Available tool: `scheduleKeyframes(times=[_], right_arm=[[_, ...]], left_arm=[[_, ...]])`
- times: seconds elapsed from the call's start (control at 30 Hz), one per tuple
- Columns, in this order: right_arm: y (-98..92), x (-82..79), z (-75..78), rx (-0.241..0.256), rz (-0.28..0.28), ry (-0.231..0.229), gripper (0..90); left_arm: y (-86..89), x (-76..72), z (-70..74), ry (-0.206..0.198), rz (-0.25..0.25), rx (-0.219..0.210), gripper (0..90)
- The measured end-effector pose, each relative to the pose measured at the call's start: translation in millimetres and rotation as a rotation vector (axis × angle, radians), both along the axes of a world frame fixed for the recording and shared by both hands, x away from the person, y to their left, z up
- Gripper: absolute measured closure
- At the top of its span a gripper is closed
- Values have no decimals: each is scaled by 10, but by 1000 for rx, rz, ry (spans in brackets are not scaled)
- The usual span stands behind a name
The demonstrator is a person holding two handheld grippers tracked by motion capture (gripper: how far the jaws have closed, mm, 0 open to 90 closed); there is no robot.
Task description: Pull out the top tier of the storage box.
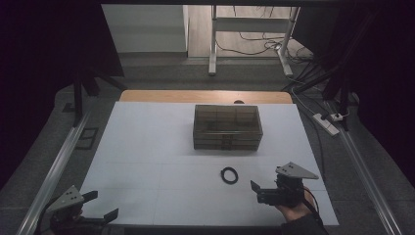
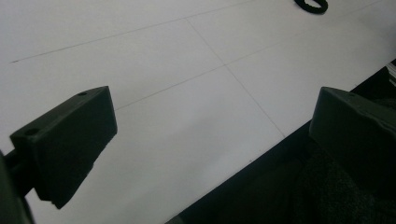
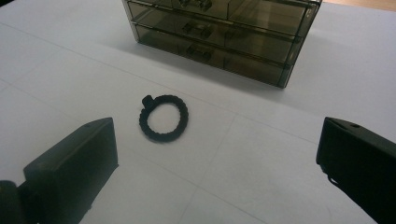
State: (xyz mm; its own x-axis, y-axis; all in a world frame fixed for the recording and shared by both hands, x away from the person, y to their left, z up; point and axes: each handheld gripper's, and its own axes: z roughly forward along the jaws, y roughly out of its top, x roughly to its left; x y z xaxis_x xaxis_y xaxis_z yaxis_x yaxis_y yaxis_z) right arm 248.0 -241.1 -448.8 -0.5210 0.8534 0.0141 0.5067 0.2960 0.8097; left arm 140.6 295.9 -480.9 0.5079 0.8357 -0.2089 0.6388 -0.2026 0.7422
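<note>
A black braided ring (image 1: 229, 175) (image 3: 163, 117) lies flat on the white table (image 1: 147, 147), in front of a smoky see-through drawer box (image 1: 227, 127) (image 3: 219, 37) whose drawers look closed. My right gripper (image 1: 266, 181) (image 3: 215, 163) is held in a hand right of the ring, open and empty, aimed at the ring and the box from a short way off. At the table's near left corner my left gripper (image 1: 101, 205) (image 2: 210, 135) hovers open with nothing between its jaws. The ring (image 2: 312, 4) lies far from it.
The table's near edge (image 2: 261, 149) runs just under the left gripper, with dark floor beyond. Metal rails (image 1: 54, 171) flank the table on both sides. A power strip (image 1: 327, 123) and cables lie off the far right corner.
</note>
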Motion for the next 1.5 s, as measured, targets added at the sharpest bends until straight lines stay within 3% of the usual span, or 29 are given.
scheduleKeyframes(times=[0.4, 1.0, 1.5], right_arm=[[238, 163, 22, -7, -10, 22, 0], [372, 340, -50, -8, -48, 26, 0], [590, 485, -92, -24, -89, -5, 0]], left_arm=[[14, 0, -2, 0, -2, -12, 0], [21, 4, -5, 4, 3, -19, 0], [28, 11, -8, 12, 5, -24, 0]])
